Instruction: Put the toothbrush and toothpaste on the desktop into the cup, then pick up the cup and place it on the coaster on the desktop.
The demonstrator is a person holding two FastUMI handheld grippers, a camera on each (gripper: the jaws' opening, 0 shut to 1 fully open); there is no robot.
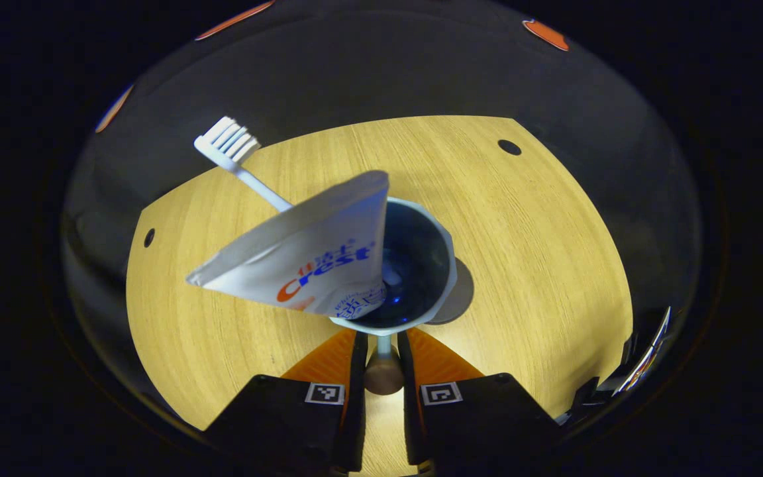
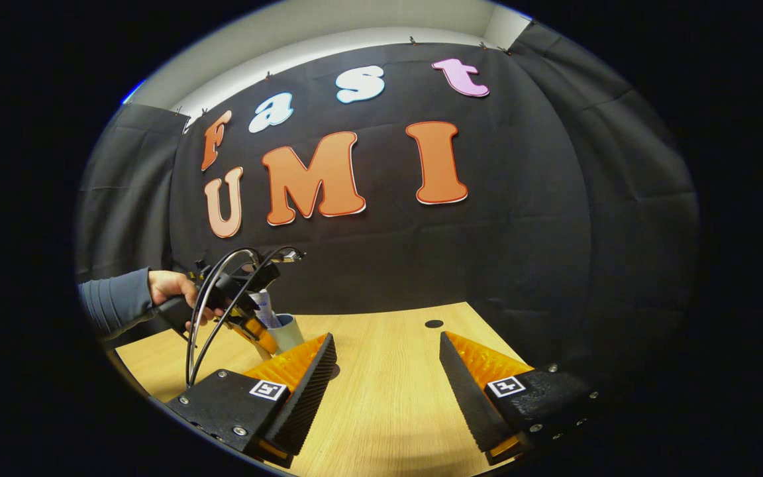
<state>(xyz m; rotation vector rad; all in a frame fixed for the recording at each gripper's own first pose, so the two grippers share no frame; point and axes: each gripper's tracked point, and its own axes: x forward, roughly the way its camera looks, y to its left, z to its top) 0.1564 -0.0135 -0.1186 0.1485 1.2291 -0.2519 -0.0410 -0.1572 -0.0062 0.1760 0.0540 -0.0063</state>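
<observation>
Left gripper view: the left tool [image 1: 382, 344] is closed on the near rim of the cup [image 1: 444, 265], one finger to each side of the wall, both pressing on it. The cup is pale outside and dark blue inside. The toothpaste tube [image 1: 308, 255] stands in it cap-down, its flat crimped end leaning out to the left over the rim. The toothbrush [image 1: 239, 156] is also in the cup, handle mostly hidden behind the tube, white bristle head pointing up and left. A round grey coaster [image 1: 459, 295] lies on the wooden desk [image 1: 540, 265], showing partly from behind the cup's right side; whether the cup touches it cannot be told. Two small dark holes mark the desk surface. Right gripper view: the right tool [image 2: 388, 371] is open, fingers wide apart, nothing between them, hovering over bare desk [image 2: 388, 411]. Farther off at left, a hand [image 2: 173, 291] in a grey-blue sleeve [image 2: 113, 301] holds the other tool with the cup [image 2: 289, 331] in it, cables looping above it.
</observation>
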